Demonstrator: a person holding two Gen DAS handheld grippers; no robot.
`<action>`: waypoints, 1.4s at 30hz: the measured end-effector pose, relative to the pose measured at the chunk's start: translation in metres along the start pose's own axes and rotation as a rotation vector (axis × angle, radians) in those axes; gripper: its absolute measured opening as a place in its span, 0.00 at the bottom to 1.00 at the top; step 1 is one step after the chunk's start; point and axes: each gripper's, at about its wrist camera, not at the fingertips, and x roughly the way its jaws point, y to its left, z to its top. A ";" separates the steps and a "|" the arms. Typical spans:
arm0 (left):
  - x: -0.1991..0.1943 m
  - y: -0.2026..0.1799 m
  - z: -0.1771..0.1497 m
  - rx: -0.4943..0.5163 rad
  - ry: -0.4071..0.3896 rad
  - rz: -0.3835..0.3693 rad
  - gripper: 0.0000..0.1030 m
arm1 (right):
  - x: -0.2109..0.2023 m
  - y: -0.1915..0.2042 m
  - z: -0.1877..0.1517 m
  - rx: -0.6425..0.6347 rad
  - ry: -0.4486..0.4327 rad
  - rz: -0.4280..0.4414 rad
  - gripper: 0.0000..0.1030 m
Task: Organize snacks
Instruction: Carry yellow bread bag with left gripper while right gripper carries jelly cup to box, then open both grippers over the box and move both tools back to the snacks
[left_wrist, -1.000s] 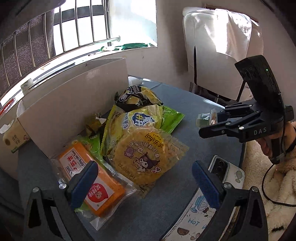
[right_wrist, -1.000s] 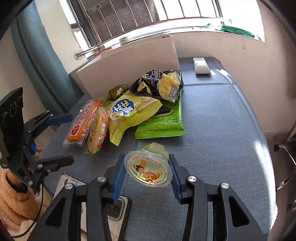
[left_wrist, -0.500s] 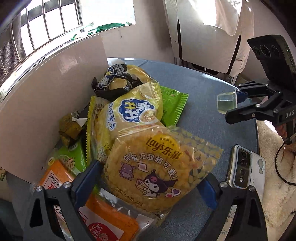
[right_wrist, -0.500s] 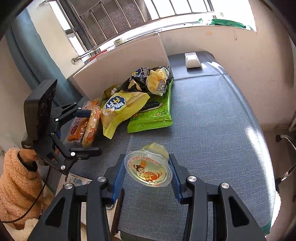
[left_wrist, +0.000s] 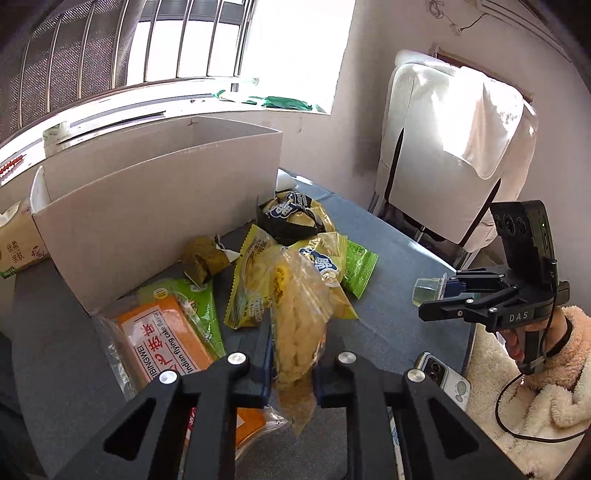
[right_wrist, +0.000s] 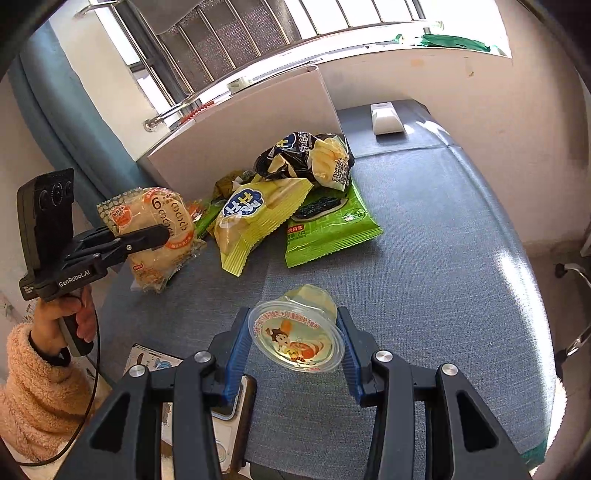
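My left gripper (left_wrist: 291, 365) is shut on a clear bag of round yellow crackers (left_wrist: 299, 325) and holds it up edge-on above the grey table; the bag (right_wrist: 155, 232) and the left gripper (right_wrist: 155, 232) also show in the right wrist view. My right gripper (right_wrist: 293, 350) is shut on a small jelly cup (right_wrist: 295, 336) with a cartoon lid, above the table; the cup (left_wrist: 428, 290) shows in the left wrist view too. A pile of snack bags lies by the open white cardboard box (left_wrist: 155, 206): an orange cake pack (left_wrist: 166, 343), a yellow bag (right_wrist: 255, 214), a green bag (right_wrist: 328, 229), a black bag (right_wrist: 306, 155).
A phone (left_wrist: 439, 376) and a printed card lie at the table's near edge. A white chair (left_wrist: 454, 147) stands behind the table. A tissue pack (left_wrist: 18, 243) sits left of the box. A small white object (right_wrist: 386, 118) lies at the table's far end.
My left gripper has closed on the cracker bag and lifted it off the pile, turning it edge-on. My right gripper still holds the jelly cup, almost unmoved.
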 end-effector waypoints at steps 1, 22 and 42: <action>-0.006 0.000 0.003 -0.006 -0.028 0.014 0.17 | 0.000 0.002 0.002 -0.005 -0.002 0.001 0.47; -0.029 0.138 0.147 -0.376 -0.266 0.213 0.17 | 0.060 0.045 0.258 -0.080 -0.124 0.010 0.47; -0.013 0.133 0.131 -0.328 -0.196 0.315 1.00 | 0.051 0.032 0.262 -0.064 -0.190 0.006 1.00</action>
